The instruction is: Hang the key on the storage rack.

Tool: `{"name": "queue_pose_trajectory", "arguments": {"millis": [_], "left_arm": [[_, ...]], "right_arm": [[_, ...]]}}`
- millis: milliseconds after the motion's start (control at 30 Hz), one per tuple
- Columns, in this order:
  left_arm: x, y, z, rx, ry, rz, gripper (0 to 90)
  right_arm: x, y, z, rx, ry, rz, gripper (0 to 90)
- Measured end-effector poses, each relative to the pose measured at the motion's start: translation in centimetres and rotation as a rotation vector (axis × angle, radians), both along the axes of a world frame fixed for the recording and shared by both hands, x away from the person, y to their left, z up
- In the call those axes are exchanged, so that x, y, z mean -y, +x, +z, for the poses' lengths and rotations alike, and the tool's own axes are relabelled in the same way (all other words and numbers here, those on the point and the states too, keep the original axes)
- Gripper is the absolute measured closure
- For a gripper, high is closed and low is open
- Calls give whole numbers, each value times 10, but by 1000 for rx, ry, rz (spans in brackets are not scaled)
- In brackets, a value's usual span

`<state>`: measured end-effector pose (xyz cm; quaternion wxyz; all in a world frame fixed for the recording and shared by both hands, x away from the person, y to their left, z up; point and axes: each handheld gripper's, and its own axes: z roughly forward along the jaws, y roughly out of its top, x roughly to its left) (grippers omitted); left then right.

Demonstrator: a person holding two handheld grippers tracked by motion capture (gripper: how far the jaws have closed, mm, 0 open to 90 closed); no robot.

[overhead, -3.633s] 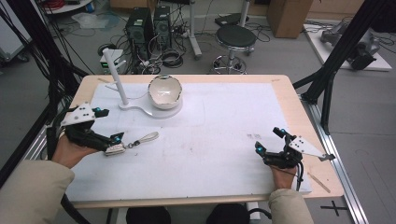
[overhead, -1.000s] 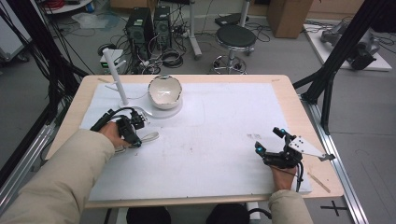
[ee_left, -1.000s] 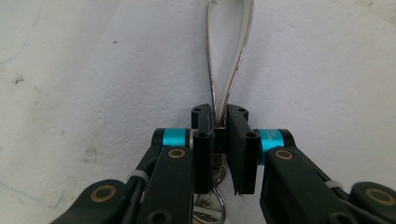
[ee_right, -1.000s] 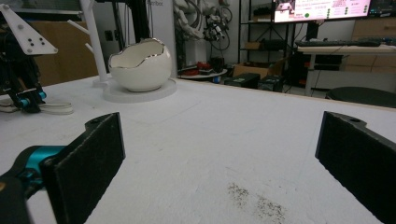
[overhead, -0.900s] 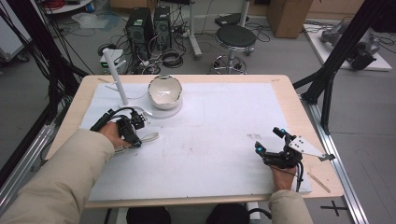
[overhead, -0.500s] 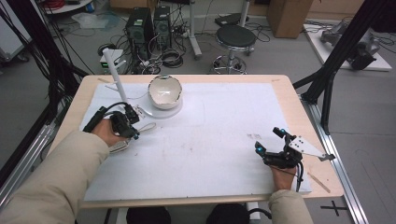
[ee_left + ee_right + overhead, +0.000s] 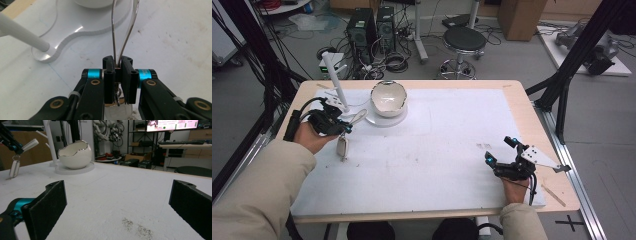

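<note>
Holding keychain loop [image 7: 121,30] clamped in left claw [image 7: 343,127] near white stand [image 7: 337,82], hanging part left; right claw [image 7: 499,159] idle, jaws wide apart

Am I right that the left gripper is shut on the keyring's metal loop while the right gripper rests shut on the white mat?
Not quite: the right gripper rests on the white mat open, its jaws wide apart in the right gripper view. The left gripper is indeed shut on the keyring's metal loop.

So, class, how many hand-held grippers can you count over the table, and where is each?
2. The left hand-held gripper is near the eggshell-shaped bowl, gripping a keychain; the right hand-held gripper is at the near right, open.
</note>
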<state>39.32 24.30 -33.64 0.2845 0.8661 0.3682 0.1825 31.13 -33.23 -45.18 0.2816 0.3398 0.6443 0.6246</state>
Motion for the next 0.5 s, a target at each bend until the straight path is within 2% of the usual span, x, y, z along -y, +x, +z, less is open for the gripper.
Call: {"name": "queue_pose_trajectory", "arguments": {"millis": [33,100,233,267,300,367,400,500], "left_arm": [[-3,0,2,-2,-22,18,817],[-8,-1,6,33,-30,52,817],[-19,-3,15,100,-100,124,817],[-24,-4,18,130,-122,151,817],[-24,-4,18,130,-122,151,817],[-27,-6,21,157,-142,189,817],[-29,-6,22,163,-157,199,817],[-37,-8,26,210,-213,272,817]], "right_arm": [[0,0,0,1,-2,-1,5],[0,0,0,2,-4,-1,5],[0,1,0,5,-5,0,5],[0,1,0,3,-5,1,5],[0,1,0,2,-7,3,5],[0,1,0,2,-8,1,5],[0,1,0,1,-8,2,5],[0,1,0,3,-12,1,5]]}}
